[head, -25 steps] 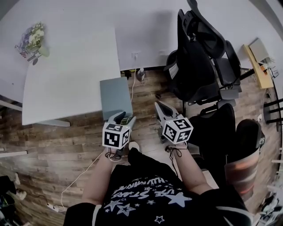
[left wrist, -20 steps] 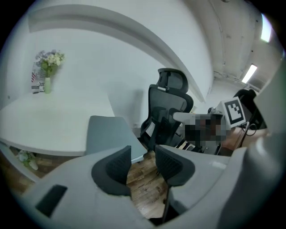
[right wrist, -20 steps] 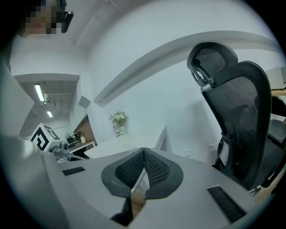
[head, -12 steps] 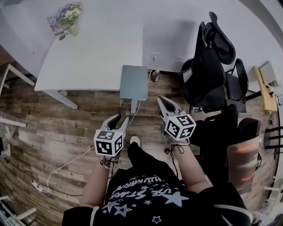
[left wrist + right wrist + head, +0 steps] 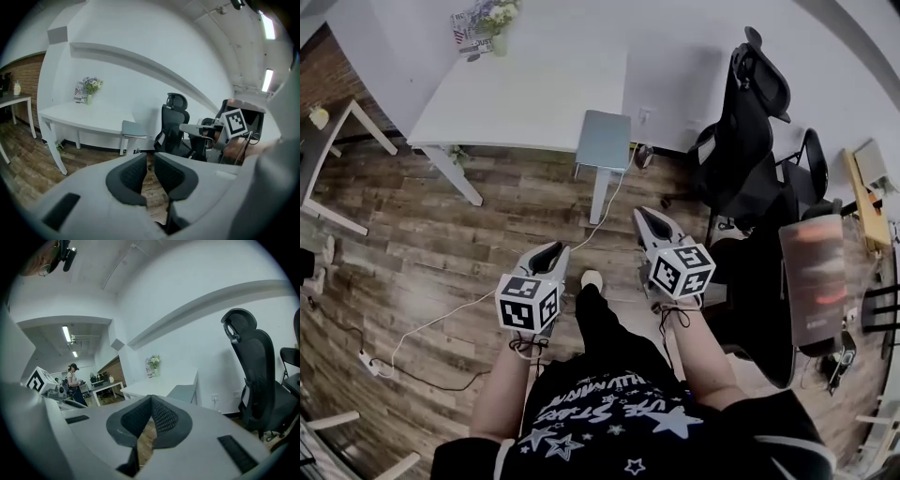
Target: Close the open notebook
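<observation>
No notebook shows in any view. My left gripper [image 5: 553,251] hangs over the wooden floor in front of the person's body, well short of the white table [image 5: 534,94]. Its jaws are closing, with a slim gap left and nothing between them [image 5: 150,157]. My right gripper [image 5: 645,217] is beside it, its tips meeting on nothing [image 5: 151,398]. Both point towards the table [image 5: 84,115], whose top looks bare apart from a vase of flowers [image 5: 492,19] at its far end.
A grey chair [image 5: 605,141] stands at the table's near edge. Black office chairs [image 5: 750,141] crowd the right side. A white cable [image 5: 441,319] runs across the floor to a power strip [image 5: 367,364]. A person [image 5: 73,378] stands far off by other desks.
The table has drawn away towards the top of the head view and more floor shows. Both grippers have travelled with the person. The left jaws have narrowed.
</observation>
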A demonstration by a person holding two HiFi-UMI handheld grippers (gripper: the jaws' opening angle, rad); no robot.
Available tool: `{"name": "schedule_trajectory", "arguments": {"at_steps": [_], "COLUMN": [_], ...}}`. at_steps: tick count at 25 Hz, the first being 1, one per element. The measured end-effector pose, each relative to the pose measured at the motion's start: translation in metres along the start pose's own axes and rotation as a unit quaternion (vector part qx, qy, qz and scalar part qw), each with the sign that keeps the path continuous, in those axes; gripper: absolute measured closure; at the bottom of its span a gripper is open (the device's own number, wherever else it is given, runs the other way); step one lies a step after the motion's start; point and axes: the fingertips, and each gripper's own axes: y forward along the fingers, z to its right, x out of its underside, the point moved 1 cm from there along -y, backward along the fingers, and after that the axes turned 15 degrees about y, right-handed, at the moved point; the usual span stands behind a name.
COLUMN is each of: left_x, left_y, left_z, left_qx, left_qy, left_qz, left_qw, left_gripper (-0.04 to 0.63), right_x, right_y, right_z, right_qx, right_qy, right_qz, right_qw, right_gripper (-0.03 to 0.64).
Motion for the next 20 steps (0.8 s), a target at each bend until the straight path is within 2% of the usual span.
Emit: {"name": "schedule_trajectory", "arguments": {"at_steps": [10,14,20], "left_x": [0.041,0.048,0.065], "left_y": [-0.09,-0.114,-0.138], "left_z": [0.057,0.074,0.087], "left_qx": [-0.029,-0.035,-0.05], "left_qy": [-0.003,-0.008,-0.001], "left_qz": [0.014,0.028,0.024], "left_qw": [0.9995,0.999,0.9985], "left_gripper": [0.561,0.565,0.572], "right_x": [0.041,0.049,0.072], "right_y": [-0.092,-0.121,-0.148], "right_z": [-0.052,-0.066,-0.081], "right_qx": [-0.016,-0.015,-0.017], "right_qy": [-0.021,-0.031,-0.039], "right_qz": [-0.005,-0.003,-0.021], "right_qw": [1.0,0.999,0.999], "right_gripper": [0.615,0.615,0.615]}}
